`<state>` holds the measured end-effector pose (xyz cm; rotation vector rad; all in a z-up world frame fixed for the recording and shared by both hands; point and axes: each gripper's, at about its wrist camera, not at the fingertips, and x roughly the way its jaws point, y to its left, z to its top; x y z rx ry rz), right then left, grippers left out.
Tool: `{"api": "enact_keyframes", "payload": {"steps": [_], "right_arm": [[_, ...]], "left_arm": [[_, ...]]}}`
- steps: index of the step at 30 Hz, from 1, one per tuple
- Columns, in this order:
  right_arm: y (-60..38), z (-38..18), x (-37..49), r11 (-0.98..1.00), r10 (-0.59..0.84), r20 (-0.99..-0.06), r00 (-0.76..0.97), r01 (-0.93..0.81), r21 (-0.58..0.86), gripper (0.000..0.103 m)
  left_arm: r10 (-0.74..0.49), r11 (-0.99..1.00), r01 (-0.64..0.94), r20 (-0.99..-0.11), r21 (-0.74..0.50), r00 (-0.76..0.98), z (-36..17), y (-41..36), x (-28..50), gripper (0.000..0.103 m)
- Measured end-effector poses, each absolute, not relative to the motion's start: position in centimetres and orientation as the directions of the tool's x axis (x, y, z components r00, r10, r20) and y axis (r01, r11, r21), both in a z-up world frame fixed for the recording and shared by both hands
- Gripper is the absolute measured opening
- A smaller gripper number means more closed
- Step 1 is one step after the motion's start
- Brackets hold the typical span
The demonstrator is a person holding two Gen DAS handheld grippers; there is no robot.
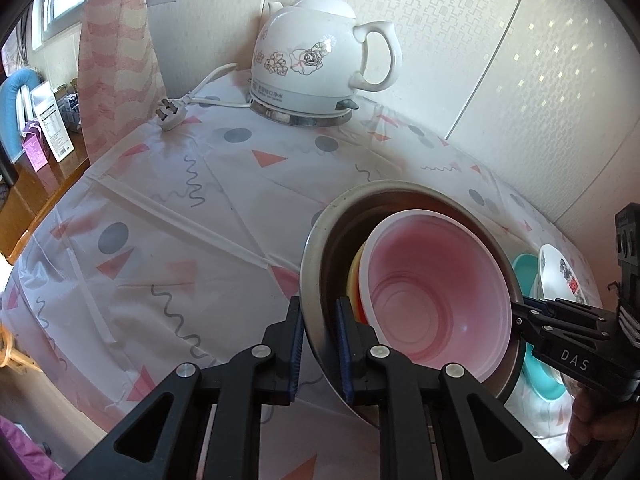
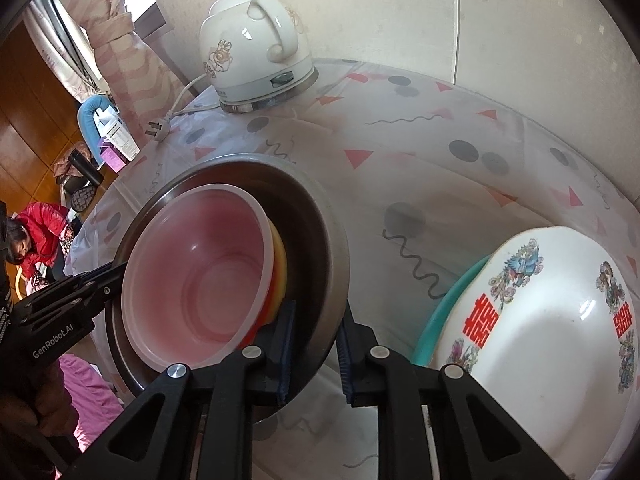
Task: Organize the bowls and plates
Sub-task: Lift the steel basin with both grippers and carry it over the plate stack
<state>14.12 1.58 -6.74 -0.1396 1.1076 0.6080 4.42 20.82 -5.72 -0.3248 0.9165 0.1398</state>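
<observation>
A steel bowl (image 1: 320, 240) holds a pink plastic bowl (image 1: 432, 288) nested over a yellow and a red one (image 1: 356, 280). My left gripper (image 1: 318, 344) is shut on the steel bowl's left rim. My right gripper (image 2: 314, 356) is shut on its opposite rim (image 2: 336, 280); it shows at the right of the left wrist view (image 1: 520, 312). The bowl stack (image 2: 200, 280) is held tilted above the table. A white decorated bowl (image 2: 552, 320) sits in a teal bowl (image 2: 448, 304) on the table to the right.
A white ceramic kettle (image 1: 320, 56) stands on its base at the table's back, its cord and plug (image 1: 172, 114) lying to the left. The table carries a patterned plastic cloth (image 1: 160, 220). A wall runs behind; a curtain (image 1: 116, 60) hangs at left.
</observation>
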Motion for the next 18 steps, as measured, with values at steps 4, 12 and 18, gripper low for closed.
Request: {"api": "enact_keyframes", "payload": {"steps": [4,12,18], "right_arm": [[1.57,-6.85,14.18,0.832,0.395,-0.869,0.298,-0.518,0.200,0.019],[1.50,-6.89,14.13,0.830,0.402,-0.868,0.291,-0.517,0.211,0.018],[1.24,-6.86,13.92,0.827,0.422,-0.863,0.279,-0.507,0.240,0.017]], "left_arm": [[-0.019,0.942,-0.257,-0.797,-0.218,0.604,-5.68,20.83,4.35,0.016],[-0.017,0.940,-0.262,-0.797,-0.219,0.604,-5.57,20.83,4.03,0.016],[-0.018,0.938,-0.265,-0.793,-0.225,0.609,-5.29,20.90,3.40,0.015]]}}
